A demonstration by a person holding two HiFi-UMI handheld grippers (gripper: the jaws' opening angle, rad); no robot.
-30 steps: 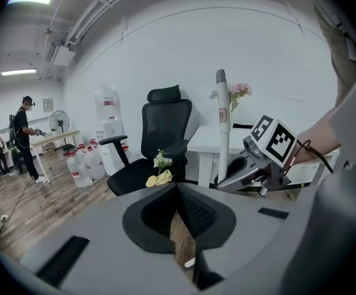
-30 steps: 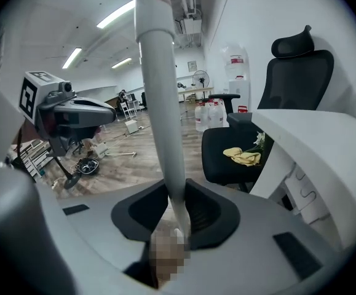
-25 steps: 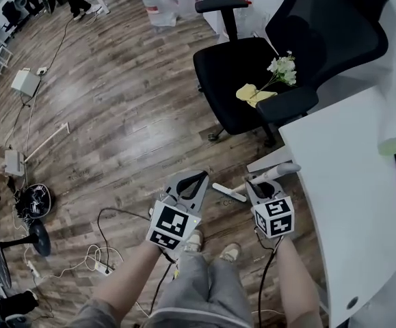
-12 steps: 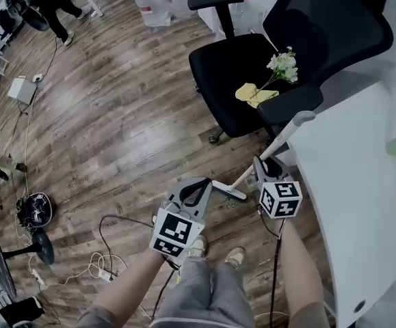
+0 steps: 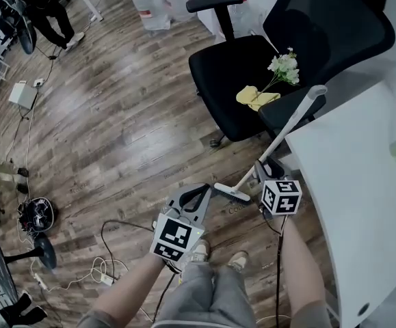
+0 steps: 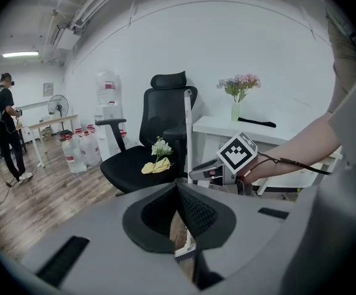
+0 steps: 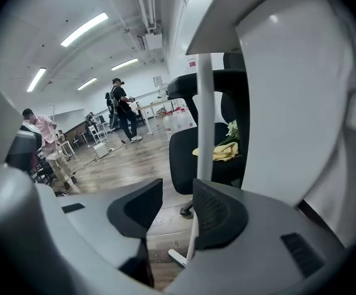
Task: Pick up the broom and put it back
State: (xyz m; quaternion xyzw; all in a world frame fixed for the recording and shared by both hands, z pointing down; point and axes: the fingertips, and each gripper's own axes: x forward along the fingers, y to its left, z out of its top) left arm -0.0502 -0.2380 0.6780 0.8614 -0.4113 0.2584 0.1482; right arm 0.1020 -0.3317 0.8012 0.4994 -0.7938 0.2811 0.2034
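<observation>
Wooden flooring (image 5: pixel 115 115) fills most of the head view, with a black office chair (image 5: pixel 232 74) at the top and a white bench (image 5: pixel 348 183) down the right side. The broom (image 5: pixel 278 139) is stood at a slant. Its head (image 5: pixel 232 192) is on the floor between the two tongs, and the top of its handle is up at the corner of the bench beside the chair's armrest. Which of the two bears it cannot be told.

The right tongs (image 5: pixel 262 166) are low on the handle and are being opened. In the right gripper view the handle (image 7: pixel 205 115) is seen just beside the inner face of one jaw, with a clear gap to the other, so it is no longer pinched. The left tongs (image 5: pixel 208 185) are clenched with nothing between them and are held apart from the broom.

The step in hand is judged to be the release of the parked broom. It is best done slowly:

- The jaws should be spread fully before the tongs are moved at all.
- The tongs should then be drawn straight back along their own line, so that the handle is not brushed sideways.
- The head should be watched, since it may slide on the smooth boards.
- The left tongs should be kept clear of the head.
</observation>
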